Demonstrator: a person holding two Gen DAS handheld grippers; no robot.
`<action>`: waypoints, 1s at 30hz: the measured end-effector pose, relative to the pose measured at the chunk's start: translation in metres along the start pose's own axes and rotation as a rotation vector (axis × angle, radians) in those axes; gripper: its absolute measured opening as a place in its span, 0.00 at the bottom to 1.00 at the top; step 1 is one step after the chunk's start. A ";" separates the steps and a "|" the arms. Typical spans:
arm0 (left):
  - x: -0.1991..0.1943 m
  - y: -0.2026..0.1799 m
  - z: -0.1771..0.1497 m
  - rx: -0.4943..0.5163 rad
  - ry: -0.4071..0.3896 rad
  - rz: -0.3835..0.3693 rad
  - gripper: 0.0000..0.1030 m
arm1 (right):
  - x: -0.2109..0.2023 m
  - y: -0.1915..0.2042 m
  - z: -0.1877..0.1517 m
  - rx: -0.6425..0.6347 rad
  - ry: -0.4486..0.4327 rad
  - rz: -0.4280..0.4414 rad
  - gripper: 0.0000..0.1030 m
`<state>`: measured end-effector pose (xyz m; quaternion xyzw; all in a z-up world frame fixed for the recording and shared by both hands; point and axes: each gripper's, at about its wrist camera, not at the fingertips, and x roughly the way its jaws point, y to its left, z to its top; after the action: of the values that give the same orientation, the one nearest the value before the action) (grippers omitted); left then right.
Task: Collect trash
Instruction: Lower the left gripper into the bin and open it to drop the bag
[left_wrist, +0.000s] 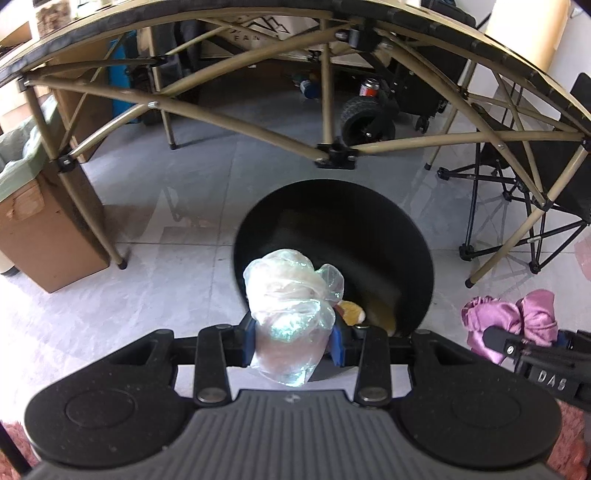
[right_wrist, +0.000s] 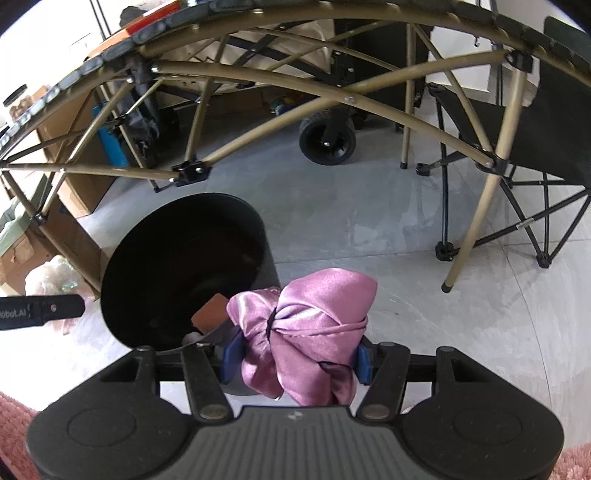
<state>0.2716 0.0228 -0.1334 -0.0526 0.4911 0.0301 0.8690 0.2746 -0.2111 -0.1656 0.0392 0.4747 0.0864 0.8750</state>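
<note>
One round black bin (left_wrist: 369, 229) with smooth, glossy walls stands on the grey tiled floor (left_wrist: 184, 206), before a folding bench frame (left_wrist: 236, 122) of tan metal tubes. The left gripper (left_wrist: 293, 341), jaws partly closed, clamps one crumpled clear plastic bag (left_wrist: 291, 299) over the bin's mouth. The right gripper (right_wrist: 295, 356) clamps one bunched pink satin cloth (right_wrist: 306, 328) beside the rim.

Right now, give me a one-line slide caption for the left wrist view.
Left gripper holds a crumpled clear plastic bag over the open black trash bin beneath a folding table.
</note>
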 end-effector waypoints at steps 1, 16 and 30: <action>0.002 -0.005 0.002 0.005 0.004 -0.002 0.37 | 0.001 -0.003 0.000 0.007 0.002 -0.004 0.55; 0.032 -0.049 0.038 -0.020 0.072 -0.017 0.37 | 0.013 -0.032 -0.003 0.071 0.022 -0.055 0.55; 0.057 -0.056 0.044 -0.048 0.114 0.022 0.37 | 0.014 -0.036 -0.003 0.086 0.019 -0.086 0.55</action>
<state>0.3440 -0.0277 -0.1560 -0.0695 0.5396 0.0482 0.8377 0.2838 -0.2433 -0.1845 0.0558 0.4873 0.0285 0.8710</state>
